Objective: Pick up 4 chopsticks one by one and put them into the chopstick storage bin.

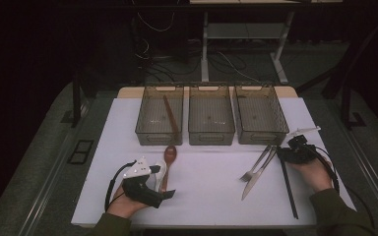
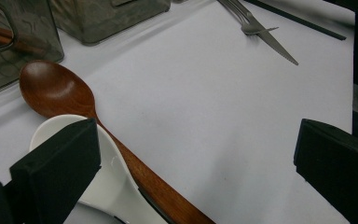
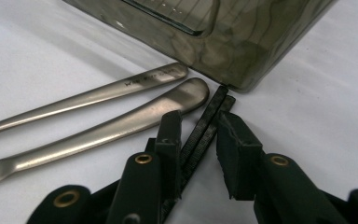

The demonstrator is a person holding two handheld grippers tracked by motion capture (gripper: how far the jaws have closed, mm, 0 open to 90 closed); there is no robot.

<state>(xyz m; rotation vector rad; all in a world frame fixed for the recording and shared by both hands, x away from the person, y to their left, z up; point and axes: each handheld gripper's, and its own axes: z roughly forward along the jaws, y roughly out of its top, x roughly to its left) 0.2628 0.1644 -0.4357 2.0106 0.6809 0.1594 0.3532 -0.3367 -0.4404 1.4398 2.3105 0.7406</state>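
A pair of black chopsticks (image 1: pixel 288 186) lies at the right of the white mat, and my right gripper (image 1: pixel 281 151) is at their far end. In the right gripper view the chopsticks (image 3: pixel 205 125) run between the jaws of my right gripper (image 3: pixel 198 119). The pads stand close on either side, with a thin gap still showing at the right pad. My left gripper (image 1: pixel 163 181) rests open at the front left. In the left gripper view its jaws (image 2: pixel 196 133) stand wide apart. A white spoon (image 2: pixel 114 182) and a wooden spoon (image 2: pixel 56 88) lie by its left jaw.
Three smoky plastic bins (image 1: pixel 211 137) stand in a row at the back. The left one (image 1: pixel 150 137) holds a brown wooden chopstick (image 1: pixel 171 115). A steel fork (image 1: pixel 257 164) and knife (image 1: pixel 255 181) lie left of the black chopsticks, and the right bin's corner (image 3: pixel 242 51) is just beyond their tips.
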